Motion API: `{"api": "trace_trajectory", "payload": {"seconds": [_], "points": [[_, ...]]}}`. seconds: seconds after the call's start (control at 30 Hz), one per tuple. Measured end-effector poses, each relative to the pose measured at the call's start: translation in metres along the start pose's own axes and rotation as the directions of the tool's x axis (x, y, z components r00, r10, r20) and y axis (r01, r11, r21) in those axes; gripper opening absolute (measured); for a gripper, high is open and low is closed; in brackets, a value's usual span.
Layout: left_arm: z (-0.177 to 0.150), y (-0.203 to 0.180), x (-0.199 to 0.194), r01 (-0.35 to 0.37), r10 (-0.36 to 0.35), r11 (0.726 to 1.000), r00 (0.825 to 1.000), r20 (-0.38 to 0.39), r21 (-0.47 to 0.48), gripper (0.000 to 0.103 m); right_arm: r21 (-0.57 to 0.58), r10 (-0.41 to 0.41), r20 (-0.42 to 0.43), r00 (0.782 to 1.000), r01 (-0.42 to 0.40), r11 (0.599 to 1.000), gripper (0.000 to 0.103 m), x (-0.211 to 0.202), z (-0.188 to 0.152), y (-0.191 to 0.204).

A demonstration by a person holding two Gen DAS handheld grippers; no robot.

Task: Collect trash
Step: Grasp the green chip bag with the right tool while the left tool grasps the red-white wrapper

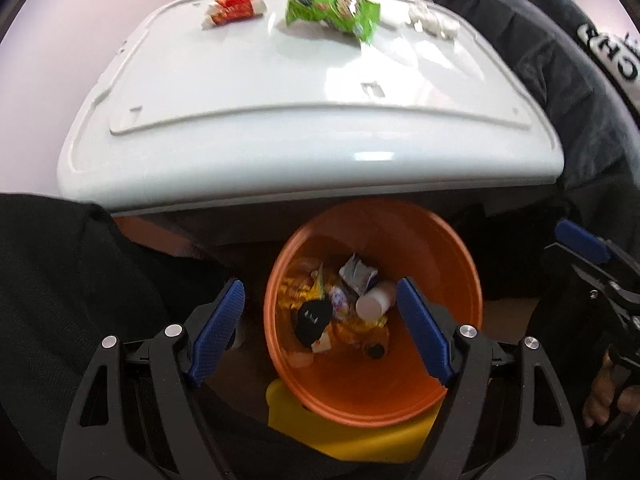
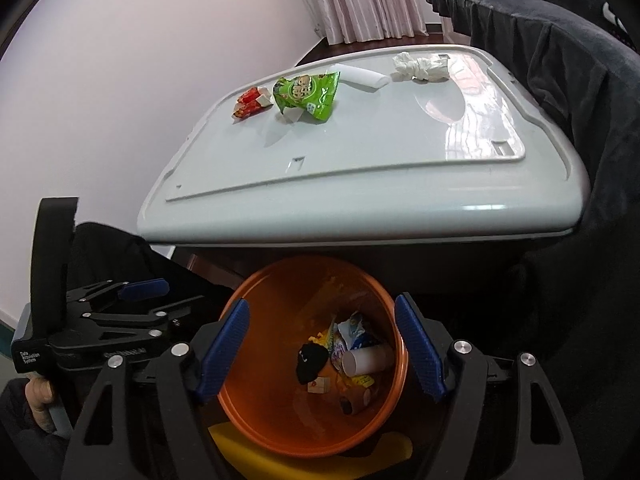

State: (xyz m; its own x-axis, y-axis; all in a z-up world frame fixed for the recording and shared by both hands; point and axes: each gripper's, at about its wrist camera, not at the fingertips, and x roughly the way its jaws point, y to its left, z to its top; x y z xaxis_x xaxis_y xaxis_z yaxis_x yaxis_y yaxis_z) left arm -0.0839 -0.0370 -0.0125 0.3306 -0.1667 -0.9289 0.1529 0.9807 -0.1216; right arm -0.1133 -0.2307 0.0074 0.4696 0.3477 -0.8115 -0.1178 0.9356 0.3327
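While poised over orange bin (image 1: 460,272), L claw (image 1: 320,300) & R claw (image 2: 322,320) both agape, empty.

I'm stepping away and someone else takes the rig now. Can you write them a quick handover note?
Left tongs: open, empty, over the orange bin.
Right tongs: open, empty, over the same bin.
Done: the bin already holds a paper cup, a black piece and wrappers.
Left on the white lid: red wrapper, green snack bag, white paper roll, crumpled tissue.
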Motion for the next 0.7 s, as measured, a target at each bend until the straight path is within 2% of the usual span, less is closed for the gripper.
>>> {"api": "trace_trajectory", "payload": {"seconds": [0.17, 0.37, 0.6, 0.7], "points": [[0.032, 0.01, -0.01, -0.03, 0.032, 0.999, 0.996, 0.088, -0.024, 0.077, -0.095, -0.017, 0.015, 1.0, 0.018, 0.995, 0.077, 0.01, 0.038, 0.007], [0.096, 0.019, -0.019, -0.048, 0.053, 0.998, 0.984, 0.169, -0.032, 0.077, -0.218, -0.028, 0.05, 0.998, 0.039, 0.975, 0.081, 0.027, 0.097, 0.02], [0.168, 0.04, -0.038, -0.116, 0.101, 0.992, 0.958, 0.269, 0.044, 0.077, -0.328, -0.003, 0.073, 0.997, 0.027, 0.944, 0.088, 0.054, 0.176, 0.024], [0.194, 0.057, -0.039, -0.136, 0.121, 0.99, 0.951, 0.285, 0.03, 0.077, -0.361, 0.001, 0.056, 0.998, 0.019, 0.932, 0.089, 0.078, 0.204, 0.026]]}}
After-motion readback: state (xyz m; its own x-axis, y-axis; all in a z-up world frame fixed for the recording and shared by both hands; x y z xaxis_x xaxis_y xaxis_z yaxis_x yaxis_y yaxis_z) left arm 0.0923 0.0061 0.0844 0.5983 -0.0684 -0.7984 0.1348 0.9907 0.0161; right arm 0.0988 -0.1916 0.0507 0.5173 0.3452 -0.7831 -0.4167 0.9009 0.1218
